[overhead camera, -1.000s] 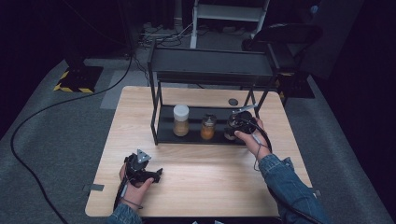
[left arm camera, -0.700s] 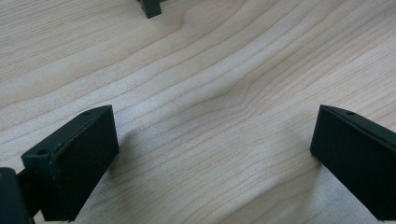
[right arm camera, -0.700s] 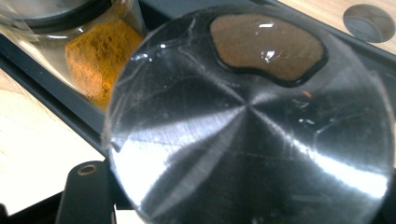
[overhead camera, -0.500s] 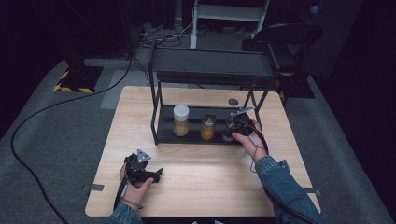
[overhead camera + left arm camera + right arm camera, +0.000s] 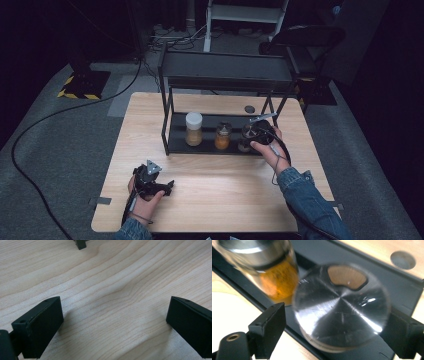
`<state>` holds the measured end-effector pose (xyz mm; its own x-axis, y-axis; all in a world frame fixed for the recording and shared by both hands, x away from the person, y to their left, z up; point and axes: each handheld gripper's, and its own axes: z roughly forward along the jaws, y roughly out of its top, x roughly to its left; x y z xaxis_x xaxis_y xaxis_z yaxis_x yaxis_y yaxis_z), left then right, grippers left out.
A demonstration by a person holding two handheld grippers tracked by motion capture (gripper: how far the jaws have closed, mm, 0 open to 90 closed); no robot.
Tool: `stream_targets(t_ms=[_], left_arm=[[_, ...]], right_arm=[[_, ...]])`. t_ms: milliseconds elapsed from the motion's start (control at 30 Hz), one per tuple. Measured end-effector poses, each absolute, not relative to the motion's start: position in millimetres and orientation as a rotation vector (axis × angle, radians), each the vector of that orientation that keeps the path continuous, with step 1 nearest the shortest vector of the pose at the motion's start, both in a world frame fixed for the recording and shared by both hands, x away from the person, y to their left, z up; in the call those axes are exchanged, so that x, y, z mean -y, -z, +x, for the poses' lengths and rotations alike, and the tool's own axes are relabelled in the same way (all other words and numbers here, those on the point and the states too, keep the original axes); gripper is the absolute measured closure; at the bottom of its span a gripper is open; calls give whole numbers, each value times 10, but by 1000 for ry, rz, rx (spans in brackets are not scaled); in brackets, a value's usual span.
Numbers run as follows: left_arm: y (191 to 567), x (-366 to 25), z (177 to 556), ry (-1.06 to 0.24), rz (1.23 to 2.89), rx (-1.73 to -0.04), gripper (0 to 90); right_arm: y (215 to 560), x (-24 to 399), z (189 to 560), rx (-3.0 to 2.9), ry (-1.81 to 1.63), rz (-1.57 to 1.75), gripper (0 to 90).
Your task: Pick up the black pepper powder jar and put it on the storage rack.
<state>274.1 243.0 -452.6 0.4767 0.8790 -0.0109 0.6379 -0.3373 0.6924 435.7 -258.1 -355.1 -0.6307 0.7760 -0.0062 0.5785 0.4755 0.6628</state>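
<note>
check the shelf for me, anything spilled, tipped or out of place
Nothing stands out. The white-lidded jar and the orange spice jar stand upright on the rack's lower shelf, with the silver-lidded jar beside them. The right gripper has just been opening, that jar between its jaws. No spill shows.

Dim room, grey carpet floor (image 5: 65,145), light wooden table (image 5: 215,200), black cables (image 5: 30,130), yellow-black striped base (image 5: 82,85), dark chair (image 5: 310,37)

Blue denim sleeve (image 5: 305,192); black jaws
</note>
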Motion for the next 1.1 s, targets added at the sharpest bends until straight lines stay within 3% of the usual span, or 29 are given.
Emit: stream_targets(t_ms=[533, 1100], left_arm=[[4528, -2429, 2739, -490, 2088, -1250, 9], [4528, -2429, 2739, -490, 2088, -1250, 9]], right_arm=[[3197, 2754, 3900, -2369, -954, 1052, 128], [3195, 3158, 3434, -2349, -1019, 1002, 101]])
